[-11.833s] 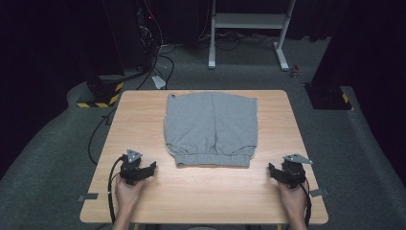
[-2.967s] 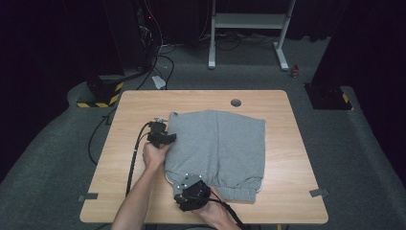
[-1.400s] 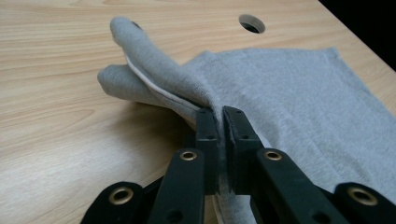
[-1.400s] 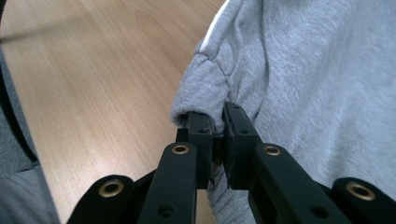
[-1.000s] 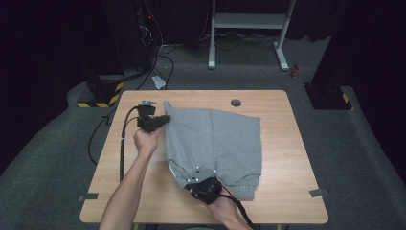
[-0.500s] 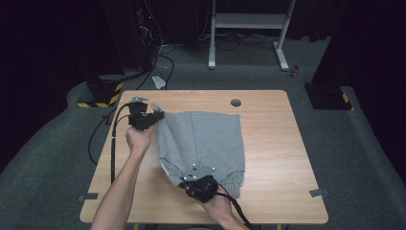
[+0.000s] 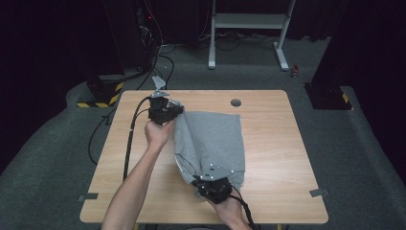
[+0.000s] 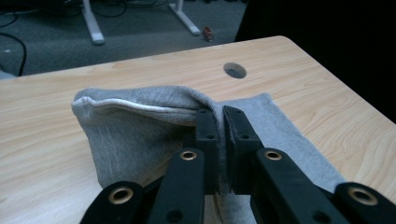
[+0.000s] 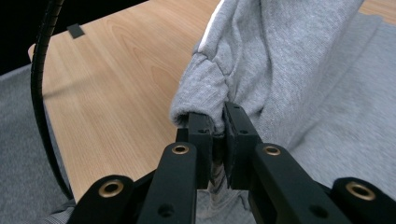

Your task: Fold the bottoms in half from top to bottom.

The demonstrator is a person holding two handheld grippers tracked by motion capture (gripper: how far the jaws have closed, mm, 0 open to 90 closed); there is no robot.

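Grey shorts folding leftward across the counter

Shifted left since a second ago, the grey shorts [image 7: 210,143] lie mid-counter [image 7: 287,143], their left edge lifted. Left tongs [image 7: 178,111] are clenched on the far corner, right tongs [image 7: 203,184] on the near waistband corner.

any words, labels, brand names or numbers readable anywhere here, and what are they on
No readable text in any view.
Grey garment: plain fabric, no print or tag lettering visible where the left gripper and right gripper pinch it.
Wooden table: bare, no markings.
Yellow-and-black striped base on the floor: a hazard pattern, no words.
Small red item by the stand: too small to read.
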